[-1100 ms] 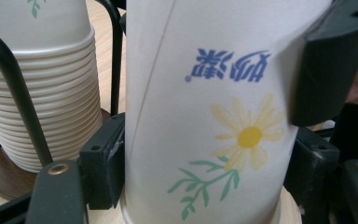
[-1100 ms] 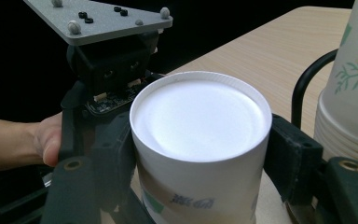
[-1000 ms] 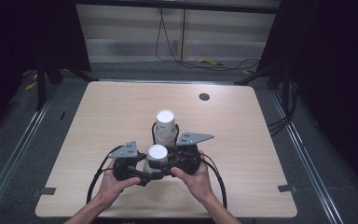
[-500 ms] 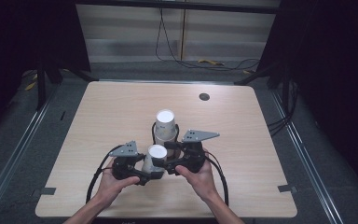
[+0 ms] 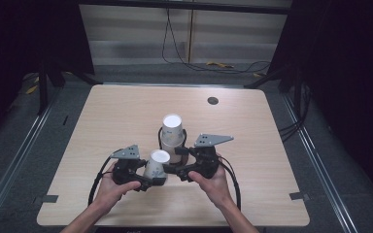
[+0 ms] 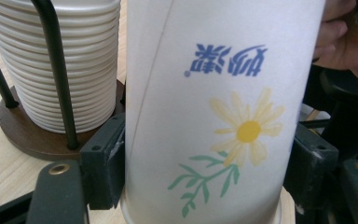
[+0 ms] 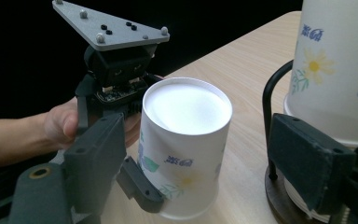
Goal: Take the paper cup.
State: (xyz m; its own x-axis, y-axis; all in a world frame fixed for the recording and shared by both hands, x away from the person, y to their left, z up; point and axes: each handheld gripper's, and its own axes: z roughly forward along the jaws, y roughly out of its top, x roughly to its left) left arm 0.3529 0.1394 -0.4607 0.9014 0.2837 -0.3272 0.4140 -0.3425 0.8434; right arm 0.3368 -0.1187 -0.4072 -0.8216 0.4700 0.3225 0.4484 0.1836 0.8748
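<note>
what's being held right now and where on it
The left gripper clamps an upside-down paper cup by its side wall near the rim; the right gripper holds nothing.

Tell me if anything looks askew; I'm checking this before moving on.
Only the paper cup in the left gripper: upside down and slightly tilted. The cup stack stands straight in its holder.

**Both hands low and close together, grippers facing inward**

Left gripper [image 5: 156, 175]: held in the left hand [image 5: 110, 187], jaws pointing toward the right gripper and clamped on an upturned paper cup [image 5: 156, 165], one pad on each side of its wall. Right gripper [image 5: 178, 167]: held in the right hand [image 5: 214, 183], jaws just opened and standing wide, nothing pressed between them; the cup sits just ahead of its left jaw.
</note>
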